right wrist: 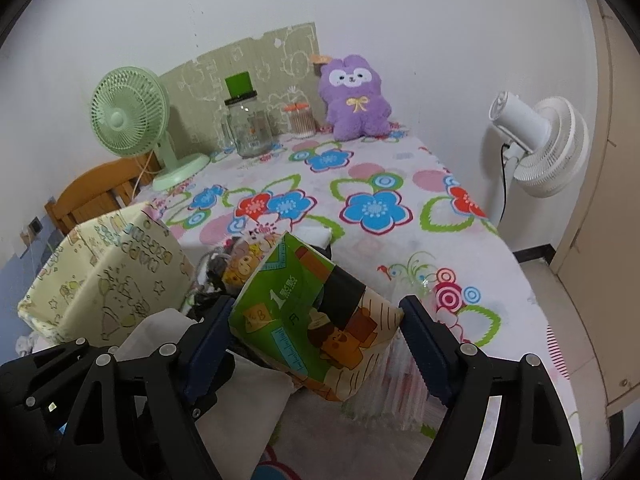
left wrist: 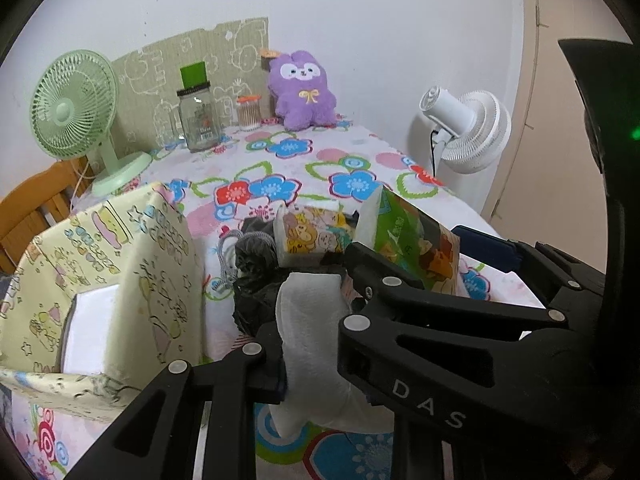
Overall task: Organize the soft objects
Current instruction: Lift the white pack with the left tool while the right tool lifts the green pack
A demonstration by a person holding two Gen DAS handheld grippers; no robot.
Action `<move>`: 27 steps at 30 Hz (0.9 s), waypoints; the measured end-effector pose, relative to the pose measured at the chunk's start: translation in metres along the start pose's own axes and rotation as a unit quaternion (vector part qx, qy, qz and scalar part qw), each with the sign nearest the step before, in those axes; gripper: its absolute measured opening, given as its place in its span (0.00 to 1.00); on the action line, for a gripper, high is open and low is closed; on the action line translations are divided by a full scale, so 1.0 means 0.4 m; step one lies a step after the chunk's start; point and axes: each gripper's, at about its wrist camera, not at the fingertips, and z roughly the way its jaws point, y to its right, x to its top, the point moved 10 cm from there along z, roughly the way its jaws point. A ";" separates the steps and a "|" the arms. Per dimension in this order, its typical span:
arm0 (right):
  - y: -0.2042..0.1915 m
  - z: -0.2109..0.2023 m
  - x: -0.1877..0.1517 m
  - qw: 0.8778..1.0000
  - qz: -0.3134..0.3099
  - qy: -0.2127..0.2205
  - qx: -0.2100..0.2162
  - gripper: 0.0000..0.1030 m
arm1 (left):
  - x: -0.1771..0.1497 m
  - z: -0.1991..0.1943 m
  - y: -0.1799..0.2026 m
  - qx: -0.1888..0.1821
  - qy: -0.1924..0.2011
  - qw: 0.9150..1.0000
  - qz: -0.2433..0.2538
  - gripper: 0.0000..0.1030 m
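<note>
Left wrist view: the left gripper (left wrist: 310, 332), jaws nearly closed, pinches a folded white cloth (left wrist: 308, 320) above a flower-printed tablecloth (left wrist: 352, 160), beside a pale yellow cartoon-print fabric bin (left wrist: 132, 280). Right wrist view: the right gripper (right wrist: 316, 340), jaws spread wide, brackets a green and orange plastic tissue pack (right wrist: 316, 316), its left pad against the pack and its right pad just at the pack's far corner. A purple plush toy (right wrist: 354, 98) sits at the table's far edge, well apart from both grippers.
</note>
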 end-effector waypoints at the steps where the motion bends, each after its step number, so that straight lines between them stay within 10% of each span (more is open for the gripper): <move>1: -0.002 -0.010 0.004 1.000 -0.001 0.003 0.000 0.81 | 0.003 -0.008 0.001 0.000 0.004 1.000 0.001 0.24; 27: -0.077 -0.258 0.098 0.997 -0.024 0.072 -0.017 0.81 | 0.087 -0.215 0.000 0.015 0.069 0.998 0.002 0.24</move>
